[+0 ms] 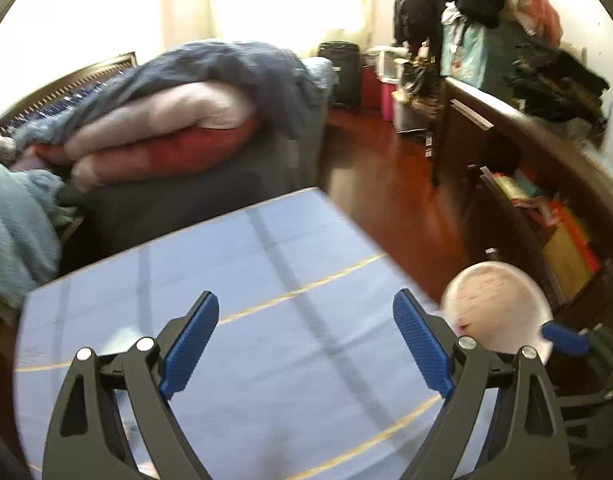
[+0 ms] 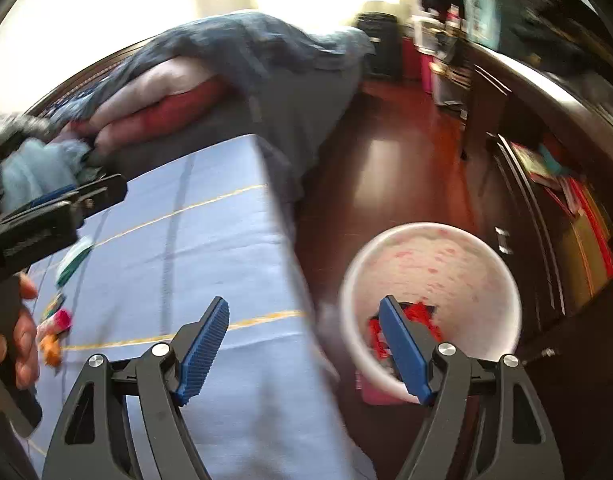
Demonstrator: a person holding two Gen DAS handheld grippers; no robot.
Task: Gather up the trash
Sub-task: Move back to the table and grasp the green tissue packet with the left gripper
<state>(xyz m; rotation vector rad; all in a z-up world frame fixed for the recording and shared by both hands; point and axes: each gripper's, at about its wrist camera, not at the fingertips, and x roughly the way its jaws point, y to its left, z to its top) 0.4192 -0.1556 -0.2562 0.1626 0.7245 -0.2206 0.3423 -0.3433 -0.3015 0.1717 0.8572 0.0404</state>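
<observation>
Both views smeared by motion blur; small wrappers (image 2: 56,320) at 9 o'clock on the blue cloth (image 2: 210,240) too blurred to identify; white bucket (image 2: 430,272) rim soft, its red contents (image 2: 418,316) partly hidden behind a blue finger pad (image 2: 404,354); shelf items (image 1: 562,240) at 3 o'clock unreadable; hand (image 2: 14,340) cut by the left edge.

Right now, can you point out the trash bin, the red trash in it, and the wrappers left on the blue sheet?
trash bin (image 2: 434,264): right wrist view, inner wall.
red trash (image 2: 420,314): right wrist view, crumpled middle.
wrappers (image 2: 58,320): right wrist view, pink piece.
</observation>
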